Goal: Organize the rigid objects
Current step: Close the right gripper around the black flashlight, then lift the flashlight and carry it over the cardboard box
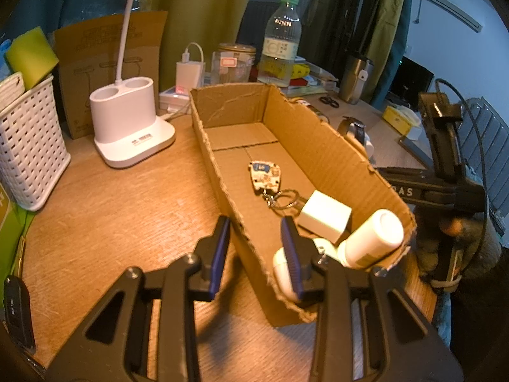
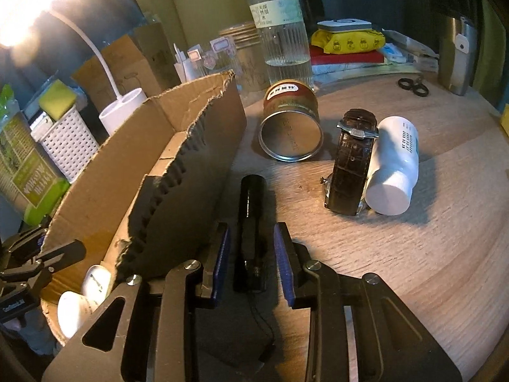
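right wrist view: a black flashlight [image 2: 251, 232] lies on the table just beside the outer wall of the cardboard box [image 2: 203, 146], between the spread fingers of my right gripper [image 2: 251, 256]; no pad touches it as far as i can see, so it is bracketed, not held. still out on the table: tin can [image 2: 291, 127], brown watch [image 2: 351, 162], white pill bottle [image 2: 394, 165]. left wrist view: already in the box [image 1: 321, 146] are a keychain [image 1: 265, 176], white cube adapter [image 1: 324, 218], a white bottle [image 1: 372, 238] at the near end. judged under halfway. my left gripper [image 1: 256, 254] is open and empty, straddling the box's near side wall.
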Action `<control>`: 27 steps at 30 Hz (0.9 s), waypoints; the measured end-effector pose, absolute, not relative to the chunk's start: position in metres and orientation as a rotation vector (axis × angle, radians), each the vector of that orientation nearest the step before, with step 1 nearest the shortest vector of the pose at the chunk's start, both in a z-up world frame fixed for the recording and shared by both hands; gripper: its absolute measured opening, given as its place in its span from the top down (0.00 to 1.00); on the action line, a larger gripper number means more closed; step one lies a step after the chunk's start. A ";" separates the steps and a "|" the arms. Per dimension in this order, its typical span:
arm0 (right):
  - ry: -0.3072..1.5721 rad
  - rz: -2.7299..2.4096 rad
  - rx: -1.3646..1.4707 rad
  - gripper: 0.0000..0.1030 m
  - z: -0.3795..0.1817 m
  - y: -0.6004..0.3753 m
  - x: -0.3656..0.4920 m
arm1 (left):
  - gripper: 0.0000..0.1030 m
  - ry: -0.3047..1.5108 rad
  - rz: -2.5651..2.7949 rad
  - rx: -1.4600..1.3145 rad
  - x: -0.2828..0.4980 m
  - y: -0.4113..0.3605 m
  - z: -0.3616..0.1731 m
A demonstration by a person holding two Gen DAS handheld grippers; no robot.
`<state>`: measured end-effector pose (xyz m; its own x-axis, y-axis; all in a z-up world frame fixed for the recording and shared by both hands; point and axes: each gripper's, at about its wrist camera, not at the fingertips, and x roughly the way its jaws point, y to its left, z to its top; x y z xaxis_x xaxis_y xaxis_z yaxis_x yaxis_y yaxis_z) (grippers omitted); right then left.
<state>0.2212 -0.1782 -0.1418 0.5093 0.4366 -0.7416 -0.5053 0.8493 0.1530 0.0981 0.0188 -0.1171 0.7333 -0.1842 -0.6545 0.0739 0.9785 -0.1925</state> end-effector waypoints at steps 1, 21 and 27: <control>0.873 0.562 -0.098 0.71 -0.143 -0.177 0.223 | 0.66 0.735 -0.143 -0.157 0.098 0.019 -0.117; 0.752 0.481 -0.168 0.79 -0.111 -0.175 0.204 | 0.66 0.735 -0.143 -0.158 0.098 0.018 -0.117; 0.681 0.484 -0.169 0.79 -0.083 -0.174 0.188 | 0.66 0.735 -0.143 -0.158 0.097 0.018 -0.117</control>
<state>0.1875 -0.1741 -0.0826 0.6718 0.3734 -0.6397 -0.4819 0.8762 0.0053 0.0974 0.0179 -0.1174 0.7332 -0.1848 -0.6544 0.0743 0.9784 -0.1930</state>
